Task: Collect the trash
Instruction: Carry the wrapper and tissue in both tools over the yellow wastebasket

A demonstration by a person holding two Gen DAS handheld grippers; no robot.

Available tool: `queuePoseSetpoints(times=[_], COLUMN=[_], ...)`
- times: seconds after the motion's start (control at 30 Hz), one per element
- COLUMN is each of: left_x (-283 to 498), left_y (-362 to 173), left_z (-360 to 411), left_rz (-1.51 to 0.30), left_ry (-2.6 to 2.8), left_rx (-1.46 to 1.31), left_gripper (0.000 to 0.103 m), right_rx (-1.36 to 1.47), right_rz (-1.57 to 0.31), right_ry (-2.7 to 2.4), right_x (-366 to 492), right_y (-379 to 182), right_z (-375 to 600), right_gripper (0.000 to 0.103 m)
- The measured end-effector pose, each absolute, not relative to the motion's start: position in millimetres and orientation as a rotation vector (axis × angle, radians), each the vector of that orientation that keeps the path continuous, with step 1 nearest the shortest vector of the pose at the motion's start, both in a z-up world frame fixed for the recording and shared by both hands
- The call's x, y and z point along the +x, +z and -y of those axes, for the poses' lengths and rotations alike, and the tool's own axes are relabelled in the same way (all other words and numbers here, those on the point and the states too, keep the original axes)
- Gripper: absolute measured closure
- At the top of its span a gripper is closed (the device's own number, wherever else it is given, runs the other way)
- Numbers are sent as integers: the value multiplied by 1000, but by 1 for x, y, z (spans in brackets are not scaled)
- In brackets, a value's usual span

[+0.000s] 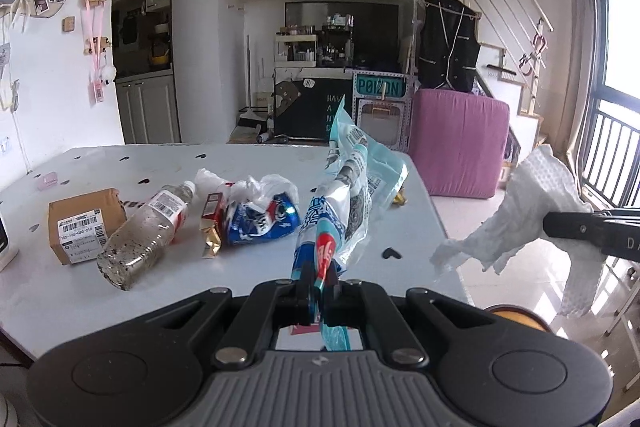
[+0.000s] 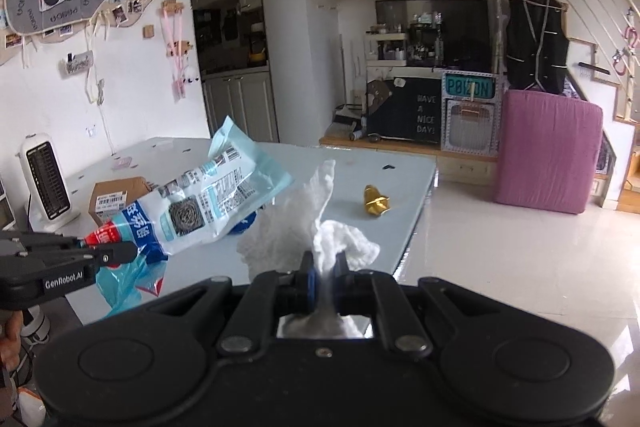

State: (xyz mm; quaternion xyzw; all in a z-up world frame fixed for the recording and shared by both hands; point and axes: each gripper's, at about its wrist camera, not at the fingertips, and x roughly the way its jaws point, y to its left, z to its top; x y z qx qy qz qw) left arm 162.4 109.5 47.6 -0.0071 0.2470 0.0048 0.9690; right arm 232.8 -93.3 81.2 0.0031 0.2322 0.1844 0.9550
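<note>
Free room and obstructions, my two tongs. Left part of the table (image 1: 48,291): crowded. Cardboard box (image 1: 82,227), plastic bottle (image 1: 142,239) lying on its side, crushed blue can (image 1: 264,225) and a red-and-gold wrapper (image 1: 211,227) sit close together, some touching, leaving no lane between them. A white heater (image 2: 46,183) stands upright at the far left edge, behind the box. Right part of the table: mostly bare, one gold wrapper (image 2: 375,203) near the edge. Near edge in front of my left tongs: open surface. Beyond the right edge: clear floor (image 2: 520,267) up to a pink covered block (image 2: 548,155).
</note>
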Motion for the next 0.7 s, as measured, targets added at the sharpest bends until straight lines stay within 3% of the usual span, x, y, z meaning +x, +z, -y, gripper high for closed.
queuePoseSetpoints(times=[0.7], left_x=[169], left_y=[57], left_z=[-4], left_rz=[-467], left_ry=[-172], left_rx=[-10], left_gripper=[100], right_rx=[54], right_rz=[-439], right_ry=[169], right_x=[180], right_y=[93], right_z=[207], right_gripper=[94])
